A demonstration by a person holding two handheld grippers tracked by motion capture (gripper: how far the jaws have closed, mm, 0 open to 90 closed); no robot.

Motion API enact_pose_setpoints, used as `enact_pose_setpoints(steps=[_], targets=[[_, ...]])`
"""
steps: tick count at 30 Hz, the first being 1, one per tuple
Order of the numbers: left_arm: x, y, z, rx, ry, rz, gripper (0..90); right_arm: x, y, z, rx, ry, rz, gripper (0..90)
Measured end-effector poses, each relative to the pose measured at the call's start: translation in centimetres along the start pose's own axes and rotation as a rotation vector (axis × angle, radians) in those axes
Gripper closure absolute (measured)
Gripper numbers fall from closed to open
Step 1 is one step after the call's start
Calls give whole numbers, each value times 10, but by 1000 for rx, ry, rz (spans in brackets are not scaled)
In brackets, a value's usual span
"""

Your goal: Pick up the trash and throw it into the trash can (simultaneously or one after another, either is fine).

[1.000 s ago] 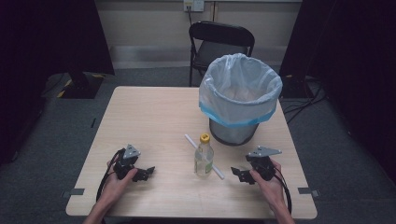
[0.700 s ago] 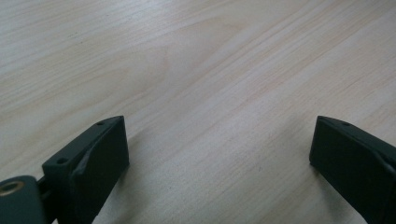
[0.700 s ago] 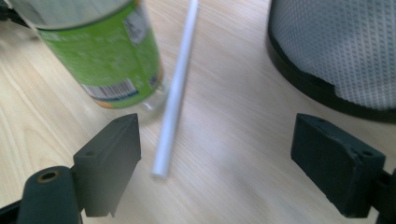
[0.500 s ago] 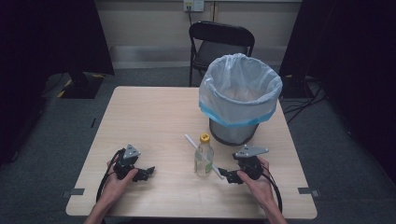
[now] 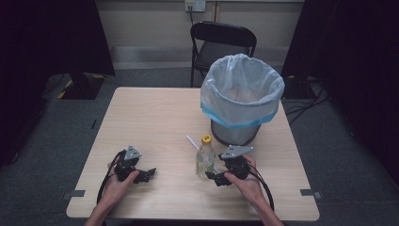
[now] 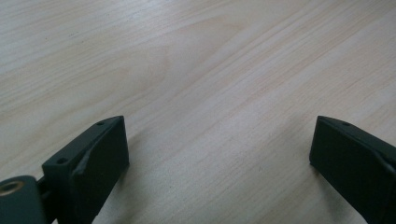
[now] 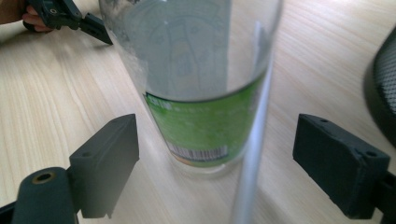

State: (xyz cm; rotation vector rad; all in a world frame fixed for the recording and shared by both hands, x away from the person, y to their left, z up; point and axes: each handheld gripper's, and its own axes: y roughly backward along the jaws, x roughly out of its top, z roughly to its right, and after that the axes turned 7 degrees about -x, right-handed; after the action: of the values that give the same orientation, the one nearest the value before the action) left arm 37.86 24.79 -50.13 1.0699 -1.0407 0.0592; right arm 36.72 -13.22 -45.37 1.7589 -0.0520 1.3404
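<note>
A clear plastic bottle [image 5: 205, 157] with a yellow cap and a green label [image 7: 205, 126] stands upright near the middle of the table. My right gripper [image 5: 214, 178] lies low on the table just right of it. Its jaws have just been opening. They stand wide, and the bottle's base rises between their tips [image 7: 219, 140] with neither pad touching it. A thin white straw [image 7: 252, 163] lies on the table by the bottle. My left gripper [image 5: 149, 174] rests on the front left of the table, open over bare wood [image 6: 219, 144].
A mesh bin [image 5: 242, 94] lined with a pale plastic bag stands right behind the bottle, and its dark wall [image 7: 383, 93] is close on the right. A black folding chair [image 5: 221, 44] is beyond the wooden table [image 5: 141, 113]. The left gripper [image 7: 88, 23] lies past the bottle.
My right gripper has slid left across the table, from the right side up to the bottle. The left gripper and the bottle have stayed put.
</note>
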Motion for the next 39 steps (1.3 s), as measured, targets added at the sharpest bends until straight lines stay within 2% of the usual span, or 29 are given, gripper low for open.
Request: enact_pose_setpoints(steps=[4,7,9,17,20,28,32,39], targets=[[0,0,0,0,0,0,41,7,-7,-5,9,22,9,140],[0,0,0,0,0,0,41,9,-12,-7,25,20,12,153],[0,0,0,0,0,0,41,10,-16,-8,18,37,6,160],[0,0,0,0,0,0,41,9,-26,-7,13,26,12,186],[0,0,0,-1,0,0,41,7,-30,-10,-7,54,7,228],[0,0,0,1,6,0,41,4,-39,-13,-21,63,13,245],[0,0,1,1,7,0,41,4,-40,-14,-28,78,6,251],[0,0,1,2,7,-1,41,1,-41,-13,-30,76,-2,274]])
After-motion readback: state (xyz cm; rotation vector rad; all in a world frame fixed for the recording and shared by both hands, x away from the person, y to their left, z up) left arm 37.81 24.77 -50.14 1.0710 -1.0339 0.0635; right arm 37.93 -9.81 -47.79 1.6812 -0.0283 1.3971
